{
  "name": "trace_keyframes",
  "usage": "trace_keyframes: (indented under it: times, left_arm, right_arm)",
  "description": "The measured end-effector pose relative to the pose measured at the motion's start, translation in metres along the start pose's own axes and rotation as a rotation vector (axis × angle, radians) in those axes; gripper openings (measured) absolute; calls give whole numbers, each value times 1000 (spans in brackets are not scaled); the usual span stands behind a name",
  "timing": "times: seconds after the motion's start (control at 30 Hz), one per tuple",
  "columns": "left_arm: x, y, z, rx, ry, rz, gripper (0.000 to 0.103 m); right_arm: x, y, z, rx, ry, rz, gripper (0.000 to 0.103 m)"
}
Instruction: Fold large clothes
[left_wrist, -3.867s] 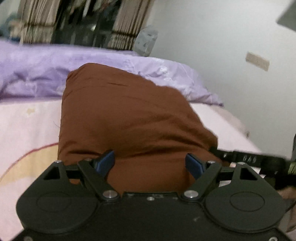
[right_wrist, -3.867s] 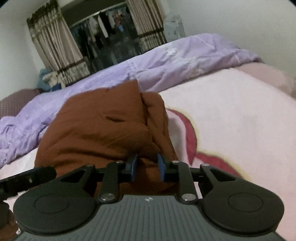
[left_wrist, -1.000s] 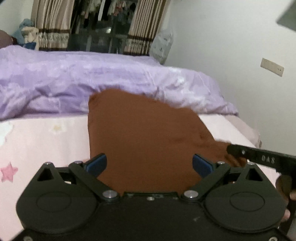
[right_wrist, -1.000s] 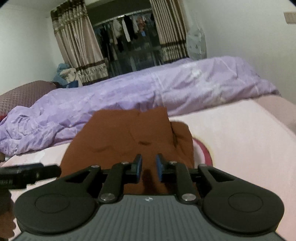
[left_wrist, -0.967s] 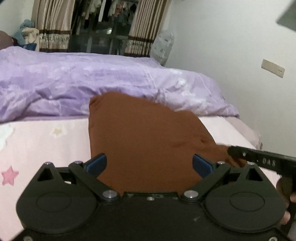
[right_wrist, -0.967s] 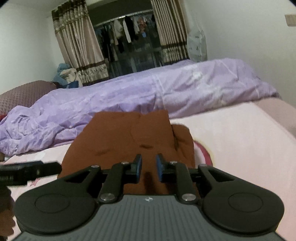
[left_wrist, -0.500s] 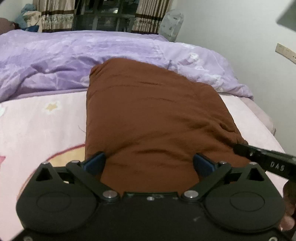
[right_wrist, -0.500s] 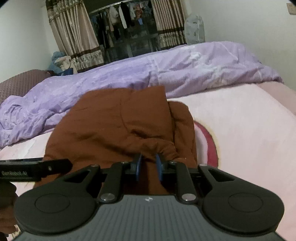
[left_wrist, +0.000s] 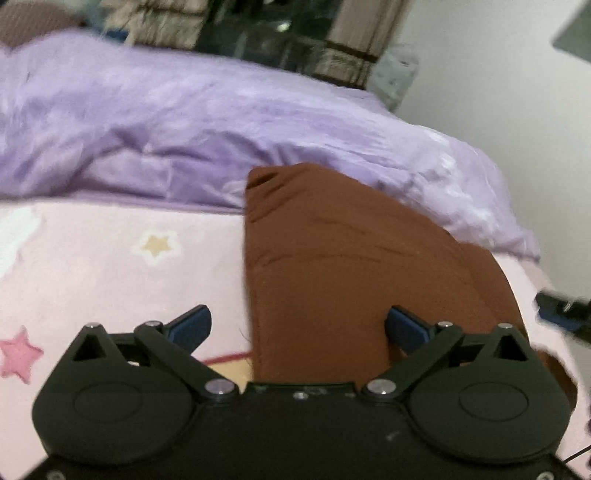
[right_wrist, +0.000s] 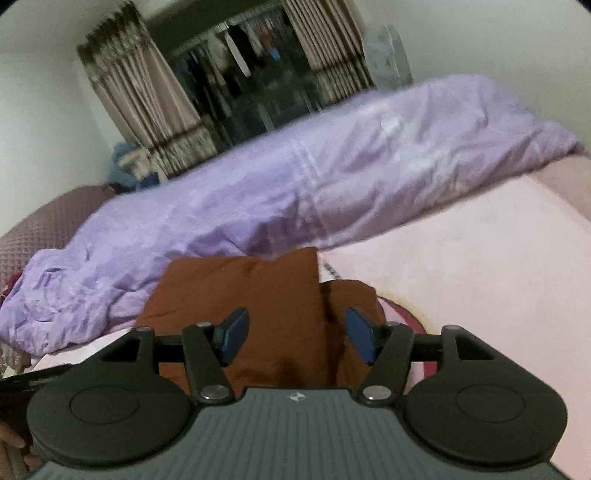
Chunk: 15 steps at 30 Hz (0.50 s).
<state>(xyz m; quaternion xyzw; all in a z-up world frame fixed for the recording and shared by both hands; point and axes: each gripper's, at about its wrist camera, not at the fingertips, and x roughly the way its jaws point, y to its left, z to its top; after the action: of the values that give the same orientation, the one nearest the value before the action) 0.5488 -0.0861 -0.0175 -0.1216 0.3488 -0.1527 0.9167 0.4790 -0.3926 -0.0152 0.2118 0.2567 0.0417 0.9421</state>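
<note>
Seen first from the left wrist, the left gripper (left_wrist: 297, 326) stands with its jaws spread wide, blue pads (left_wrist: 192, 325) well apart and pressing on nothing. A folded brown garment (left_wrist: 332, 273) lies on the pink bedspread (left_wrist: 110, 266), which carries star prints. The garment's left edge runs down between the two pads, so the right pad sits over brown cloth and the left pad over bare pink spread. The far end of the garment reaches a rumpled lilac duvet (left_wrist: 184, 125) heaped across the back of the bed. At the right edge a blurred dark tip of the right gripper (left_wrist: 561, 310) shows just past the garment's right side. Striped curtains (left_wrist: 354, 48) hang behind, next to a white wall.

Next, from the right wrist, the right gripper (right_wrist: 295, 334) has its jaws apart, having just been opening; brown cloth lies below and between the pads, yet neither pad presses on it. The brown garment (right_wrist: 251, 295) shows a flat folded panel with a thicker bunched strip along its right side. It rests on the pink bedspread (right_wrist: 461, 266), its far edge against the lilac duvet (right_wrist: 295, 184). Curtains (right_wrist: 147, 99) frame a dark alcove of hanging clothes (right_wrist: 243, 62).
</note>
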Motion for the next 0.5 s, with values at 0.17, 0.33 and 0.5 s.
trace_keyframes:
  times: [0.17, 0.33, 0.5]
  left_arm:
    - [21, 14, 4, -102, 42, -85, 103]
    - [21, -7, 6, -58, 34, -130, 102]
    - [20, -32, 2, 40, 11, -139, 102]
  right_arm:
    - [53, -20, 9, 103, 151, 56, 72]
    - [40, -10, 9, 78, 125, 72, 4]
    - [-1, -25, 2, 137, 37, 86, 4]
